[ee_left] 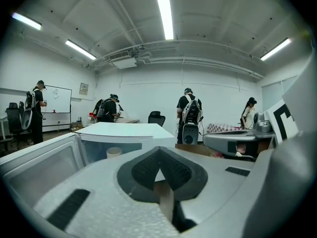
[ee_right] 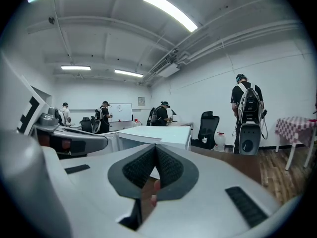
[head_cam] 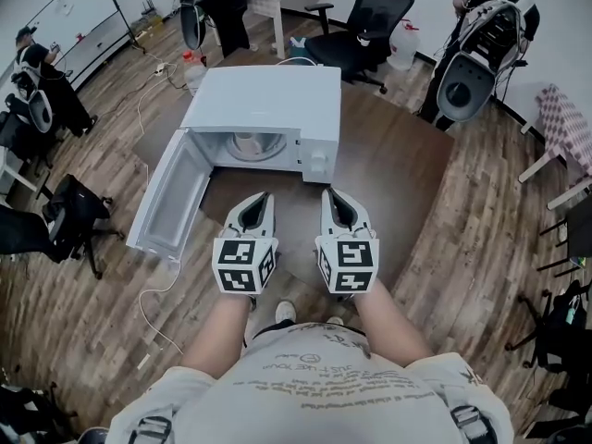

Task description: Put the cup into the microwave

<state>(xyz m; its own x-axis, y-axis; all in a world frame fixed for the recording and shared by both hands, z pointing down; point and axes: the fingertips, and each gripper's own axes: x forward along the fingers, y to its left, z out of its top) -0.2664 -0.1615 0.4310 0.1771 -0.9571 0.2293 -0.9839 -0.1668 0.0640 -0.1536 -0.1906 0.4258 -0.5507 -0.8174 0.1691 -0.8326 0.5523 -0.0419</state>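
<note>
The microwave (head_cam: 268, 95) sits on a round brown worktop (head_cam: 407, 169), with its door (head_cam: 169, 200) swung wide open to the left. The cup (head_cam: 251, 143), a pale one, stands upright inside the cavity, near the middle. The left gripper view also shows it through the open front, well beyond the jaw tips. Both tools hang side by side over the worktop just in front of the microwave, pointing at it. They are apart from each other and touch nothing. The left tool (head_cam: 265, 197) has its jaws closed together with nothing between them, and its tips aim at the open cavity. The right tool (head_cam: 327, 194) is likewise closed and empty, and its tips are near the microwave's control-panel side. The person's forearms come up from the bottom of the head view, one behind each marker cube. Beyond the worktop a black office chair (head_cam: 375, 12) and several people stand on the wood floor (head_cam: 481, 248). A white cable (head_cam: 153, 303) trails across the floor below the open door.
</note>
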